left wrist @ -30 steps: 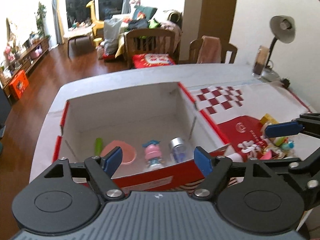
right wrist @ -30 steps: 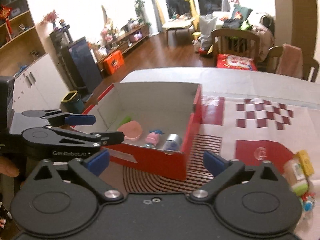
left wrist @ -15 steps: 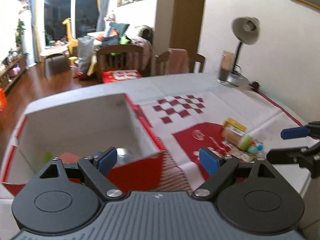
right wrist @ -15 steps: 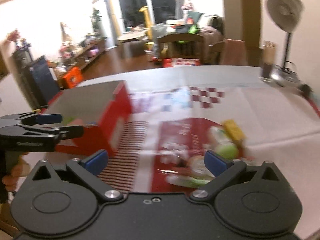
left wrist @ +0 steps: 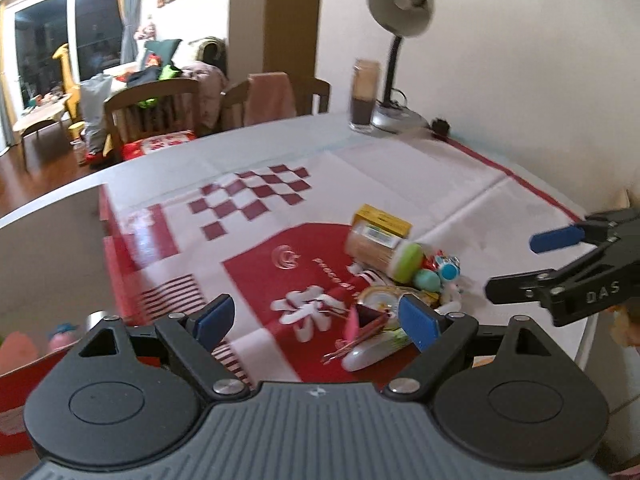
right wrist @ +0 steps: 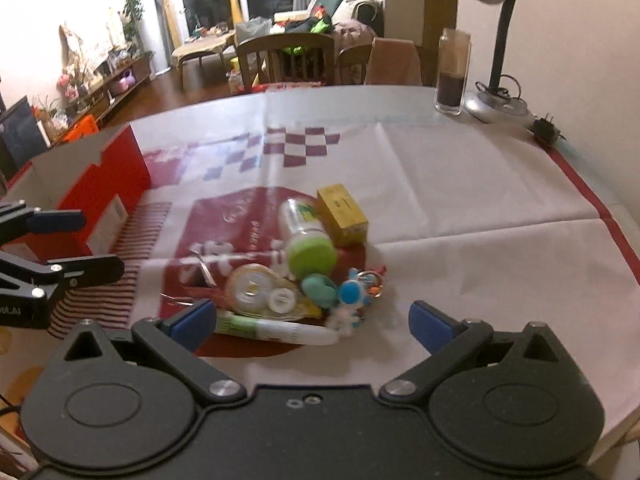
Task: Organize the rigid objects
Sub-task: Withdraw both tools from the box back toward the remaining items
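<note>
A pile of small objects lies on the red-and-white cloth: a green-capped bottle (right wrist: 306,236), a yellow box (right wrist: 342,216), a round tape roll (right wrist: 250,290), a teal piece (right wrist: 319,289), a blue-and-white figure (right wrist: 352,300) and a white tube (right wrist: 276,328). The bottle (left wrist: 384,250) and box (left wrist: 382,220) also show in the left wrist view. My right gripper (right wrist: 312,322) is open and empty just in front of the pile. My left gripper (left wrist: 316,318) is open and empty, left of the pile. The red box (right wrist: 104,192) stands at the left.
A desk lamp (right wrist: 496,32) and a tall glass jar (right wrist: 452,76) stand at the table's far right, with a black plug (right wrist: 546,130) beside them. Wooden chairs (right wrist: 288,60) stand behind the table. The table's right edge is near the pile.
Both grippers have swung right, away from the red box, and now face the pile of objects. Both stay open and empty.
</note>
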Available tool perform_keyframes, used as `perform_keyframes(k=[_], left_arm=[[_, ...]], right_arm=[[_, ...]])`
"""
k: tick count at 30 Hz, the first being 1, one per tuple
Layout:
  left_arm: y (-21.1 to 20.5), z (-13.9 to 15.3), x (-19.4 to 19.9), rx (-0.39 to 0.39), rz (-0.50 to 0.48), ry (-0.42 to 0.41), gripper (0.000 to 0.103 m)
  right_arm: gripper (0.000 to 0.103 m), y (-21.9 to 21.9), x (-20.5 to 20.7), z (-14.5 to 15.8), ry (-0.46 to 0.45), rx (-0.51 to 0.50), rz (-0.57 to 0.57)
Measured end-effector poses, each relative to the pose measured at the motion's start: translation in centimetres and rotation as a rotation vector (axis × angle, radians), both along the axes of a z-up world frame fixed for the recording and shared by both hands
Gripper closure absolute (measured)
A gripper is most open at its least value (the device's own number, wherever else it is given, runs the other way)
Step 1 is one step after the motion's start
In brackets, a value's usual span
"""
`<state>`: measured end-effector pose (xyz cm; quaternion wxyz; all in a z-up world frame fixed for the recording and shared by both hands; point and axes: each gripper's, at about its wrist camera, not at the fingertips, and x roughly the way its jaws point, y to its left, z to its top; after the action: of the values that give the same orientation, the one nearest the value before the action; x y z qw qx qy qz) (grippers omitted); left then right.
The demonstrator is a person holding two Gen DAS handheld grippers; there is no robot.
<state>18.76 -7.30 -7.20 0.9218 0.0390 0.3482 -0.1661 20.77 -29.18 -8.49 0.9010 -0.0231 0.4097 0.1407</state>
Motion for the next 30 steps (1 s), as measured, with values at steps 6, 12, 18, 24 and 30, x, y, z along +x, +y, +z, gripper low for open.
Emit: perform_keyframes(k=[6,12,18,24,30], left_arm=[[-3.2,-2.6,1.5,0.058,-0.022,0.038,0.013],[-4.7,-4.6,2.5,0.1,-0.007,0.061,0.013],[-5.5,-5.5,3.5,0.1,0.016,0.077,0.013],[-6.6,-6.2,4.1,0.098,0.004,0.088,0.014],[-7.3,-6.8,4.5,0.107,-0.003,0.113,0.032]], right_arm=[[0.002,-1.2,2.4,-2.6,0.044,-0.017,0.016],[0.01,-1.8,4.1,-4.3,0.08,-0.021,0.049],[0.025,-2.2,5.4,-5.3,0.112,-0.017,0.063],[0.041,-2.8,6.3,-5.8,0.166,0.042,0.083],[0.053,-2.7,6.5,-6.3,0.192,0.052,0.092]])
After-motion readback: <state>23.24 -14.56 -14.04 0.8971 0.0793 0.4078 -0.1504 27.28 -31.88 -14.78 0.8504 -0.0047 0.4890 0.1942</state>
